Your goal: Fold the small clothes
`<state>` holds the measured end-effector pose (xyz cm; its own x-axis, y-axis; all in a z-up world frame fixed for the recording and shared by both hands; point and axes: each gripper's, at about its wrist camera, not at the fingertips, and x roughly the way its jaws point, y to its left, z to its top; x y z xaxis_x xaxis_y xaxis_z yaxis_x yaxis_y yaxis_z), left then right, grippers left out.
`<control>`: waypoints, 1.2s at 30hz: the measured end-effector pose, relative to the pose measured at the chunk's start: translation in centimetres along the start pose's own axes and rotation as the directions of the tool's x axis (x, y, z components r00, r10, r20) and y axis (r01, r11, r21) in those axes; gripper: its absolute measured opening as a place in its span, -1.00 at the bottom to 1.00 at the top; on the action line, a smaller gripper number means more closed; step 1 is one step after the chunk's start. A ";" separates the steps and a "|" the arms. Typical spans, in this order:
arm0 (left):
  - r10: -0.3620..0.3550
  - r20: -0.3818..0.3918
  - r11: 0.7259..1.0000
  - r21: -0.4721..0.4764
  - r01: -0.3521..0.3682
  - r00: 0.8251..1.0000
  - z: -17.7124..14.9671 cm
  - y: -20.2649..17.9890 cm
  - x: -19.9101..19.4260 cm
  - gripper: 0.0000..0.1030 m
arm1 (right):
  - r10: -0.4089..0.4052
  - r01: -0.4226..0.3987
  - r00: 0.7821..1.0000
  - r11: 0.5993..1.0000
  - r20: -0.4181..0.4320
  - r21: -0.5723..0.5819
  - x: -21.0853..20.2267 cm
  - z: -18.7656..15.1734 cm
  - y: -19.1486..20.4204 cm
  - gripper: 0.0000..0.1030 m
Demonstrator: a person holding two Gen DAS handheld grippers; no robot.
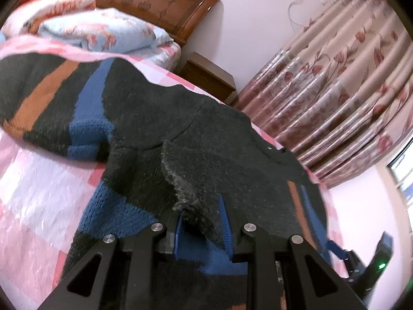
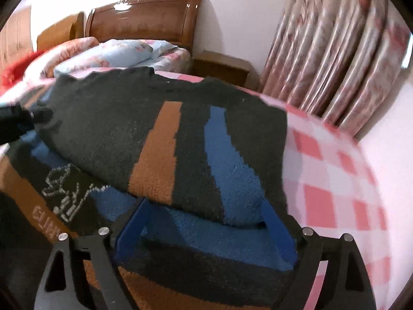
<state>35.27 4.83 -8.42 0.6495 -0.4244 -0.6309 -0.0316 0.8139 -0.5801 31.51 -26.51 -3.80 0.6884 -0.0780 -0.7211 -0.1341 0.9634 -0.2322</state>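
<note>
A small dark grey knit sweater (image 1: 160, 118) with orange and blue stripes lies on the pink checked bed, its upper part folded over the lower. My left gripper (image 1: 200, 222) has its blue pads closed on a raised edge of the dark knit. In the right wrist view the sweater (image 2: 155, 134) fills the middle. My right gripper (image 2: 204, 217) is wide open, its blue fingers (image 2: 277, 228) on either side of the folded edge, which rests between them. The left gripper (image 2: 15, 118) shows at the far left, at the sweater's edge.
The pink and white checked bedspread (image 2: 335, 175) extends right of the sweater. Floral pillows (image 2: 111, 54) and a wooden headboard (image 2: 144, 18) lie beyond. A wooden nightstand (image 2: 222, 67) and flowered curtains (image 2: 335, 51) stand past the bed's far side.
</note>
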 end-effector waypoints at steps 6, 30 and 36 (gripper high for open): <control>-0.079 0.183 0.910 -0.387 0.145 0.980 -0.5 10.1 -7.0 -0.51 | -0.019 0.020 1.000 0.999 -0.007 0.035 -0.3 -0.5 -0.6 1.00; -0.071 0.457 0.879 -0.392 0.272 0.887 8.4 13.1 -14.2 -0.82 | 0.006 -0.005 1.000 0.998 -0.014 0.063 0.3 0.1 -0.6 1.00; -0.286 0.244 0.954 0.160 0.253 0.926 5.9 -8.0 -9.2 -0.80 | 0.002 -0.002 1.000 0.998 -0.008 0.061 0.2 0.0 -0.7 1.00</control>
<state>34.04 4.55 5.10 0.7965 -0.5293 -0.2924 0.2553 0.7327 -0.6309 31.73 -27.18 -3.82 0.6821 -0.0782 -0.7270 -0.0911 0.9774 -0.1906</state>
